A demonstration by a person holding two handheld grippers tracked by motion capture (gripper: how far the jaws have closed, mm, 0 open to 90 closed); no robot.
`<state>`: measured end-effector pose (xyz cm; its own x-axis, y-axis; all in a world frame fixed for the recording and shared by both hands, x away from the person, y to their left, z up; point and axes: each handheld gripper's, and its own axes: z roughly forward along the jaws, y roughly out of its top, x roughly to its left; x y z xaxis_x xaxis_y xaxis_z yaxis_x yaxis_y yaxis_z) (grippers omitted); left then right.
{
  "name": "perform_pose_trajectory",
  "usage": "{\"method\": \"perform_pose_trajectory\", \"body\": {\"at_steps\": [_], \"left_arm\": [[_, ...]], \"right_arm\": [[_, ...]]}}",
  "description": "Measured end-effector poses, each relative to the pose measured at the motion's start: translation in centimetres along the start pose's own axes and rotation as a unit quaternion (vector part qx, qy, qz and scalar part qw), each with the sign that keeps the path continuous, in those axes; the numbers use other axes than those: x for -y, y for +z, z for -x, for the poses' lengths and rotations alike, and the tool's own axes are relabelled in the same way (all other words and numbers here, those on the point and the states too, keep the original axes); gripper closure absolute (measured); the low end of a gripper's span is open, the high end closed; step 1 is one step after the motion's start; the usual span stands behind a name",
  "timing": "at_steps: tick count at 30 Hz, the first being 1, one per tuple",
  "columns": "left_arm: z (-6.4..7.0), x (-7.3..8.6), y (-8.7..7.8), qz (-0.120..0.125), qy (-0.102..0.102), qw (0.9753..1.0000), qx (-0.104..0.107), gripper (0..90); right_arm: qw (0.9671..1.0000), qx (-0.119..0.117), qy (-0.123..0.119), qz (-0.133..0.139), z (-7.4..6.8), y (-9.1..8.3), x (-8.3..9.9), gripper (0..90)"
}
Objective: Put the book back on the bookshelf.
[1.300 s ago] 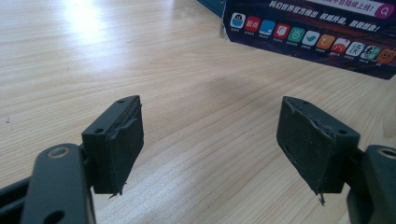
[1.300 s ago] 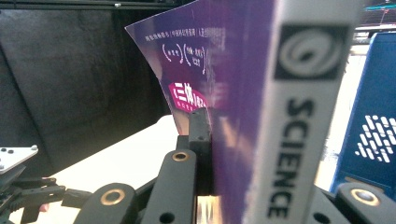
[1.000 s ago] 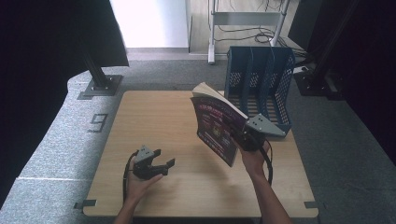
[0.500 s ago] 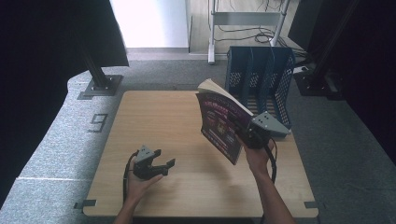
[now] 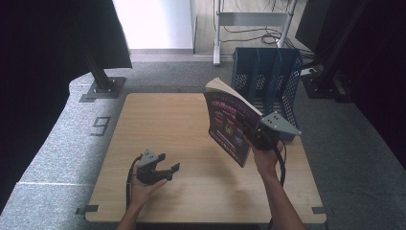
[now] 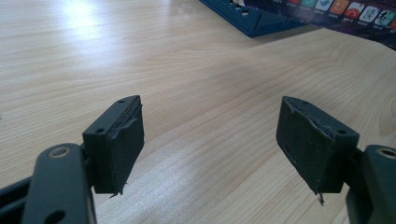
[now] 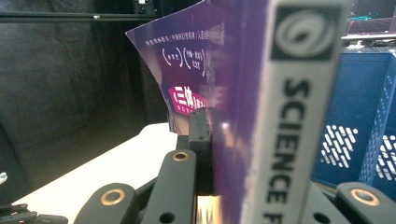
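One book (image 5: 230, 125), purple-covered, held upright and tilted above the right half of the desk (image 5: 158, 124), clear of its surface. The right gripper (image 5: 256, 136) has its fingers closed on the book near the spine; the grey three-cornered plate sits on top of the gripper. In the right gripper view the white spine (image 7: 294, 116) carries the word "SCIENCE" in dark letters, and the one black finger (image 7: 201, 140) that can be seen presses flat against the purple cover (image 7: 205, 60). The pale page edges face upward and toward the far side in the high view.

One blue file rack (image 5: 268, 86) stands at the far right corner of the desk, just behind the book; three upright slots can be counted from above. Whether book and rack touch cannot be told. The rack's perforated blue wall (image 7: 369, 121) appears beside the spine in the right gripper view.

The left gripper (image 5: 165, 170) lies low over the near left part of the desk, well apart from the book, resting in one hand (image 5: 143, 184). Its two fingers (image 6: 119, 140) stand wide apart with nothing between them; bare wood (image 6: 210, 107) shows in the gap. The lower edge of the book (image 6: 355, 9) and the base of the rack (image 6: 247, 16) appear at the top of the left gripper view.

Count: one book, one rack, two grippers, one desk.
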<state>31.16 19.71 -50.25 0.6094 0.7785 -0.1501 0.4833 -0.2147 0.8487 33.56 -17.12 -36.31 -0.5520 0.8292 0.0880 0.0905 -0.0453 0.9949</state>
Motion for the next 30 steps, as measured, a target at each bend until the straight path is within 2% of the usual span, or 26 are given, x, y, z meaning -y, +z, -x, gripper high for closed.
{"method": "perform_pose_trajectory", "body": {"at_steps": [30], "left_arm": [[-0.1, 0.1, 0.0, -0.005, -0.005, 1.0, 0.001, 23.1]], "right_arm": [[0.9997, 0.023, 0.001, 0.003, 1.1, 0.1, -1.2, 81.8]]}}
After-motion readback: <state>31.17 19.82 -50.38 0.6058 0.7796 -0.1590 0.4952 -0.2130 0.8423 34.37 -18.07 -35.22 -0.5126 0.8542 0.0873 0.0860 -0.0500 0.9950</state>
